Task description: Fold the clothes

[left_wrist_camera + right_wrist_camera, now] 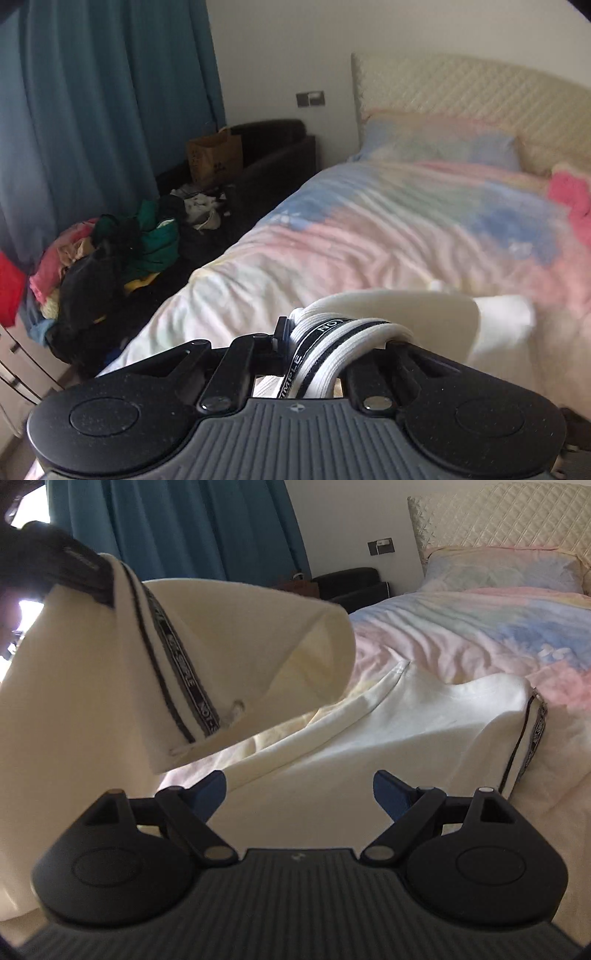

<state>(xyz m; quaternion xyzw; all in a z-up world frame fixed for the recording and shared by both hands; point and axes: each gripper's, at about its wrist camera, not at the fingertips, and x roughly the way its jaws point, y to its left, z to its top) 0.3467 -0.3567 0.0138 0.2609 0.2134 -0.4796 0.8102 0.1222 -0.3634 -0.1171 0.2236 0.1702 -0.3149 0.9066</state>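
Cream garment (177, 657) lifted off the bed (461, 635), left tool (334, 338) clenched on its striped edge to fold it over; right tool (297, 788) released, hovering.

Garment (424, 716) on bed (461, 627); clothes pile (110, 251) on floor left.

Bed (461, 635) under a wrinkled pastel duvet carries a cream garment (406, 723) with black-and-white side tape spread across the near end, a pastel pillow (509, 568) against the quilted headboard (517, 517), and pink fabric (570, 199) near the pillow end.
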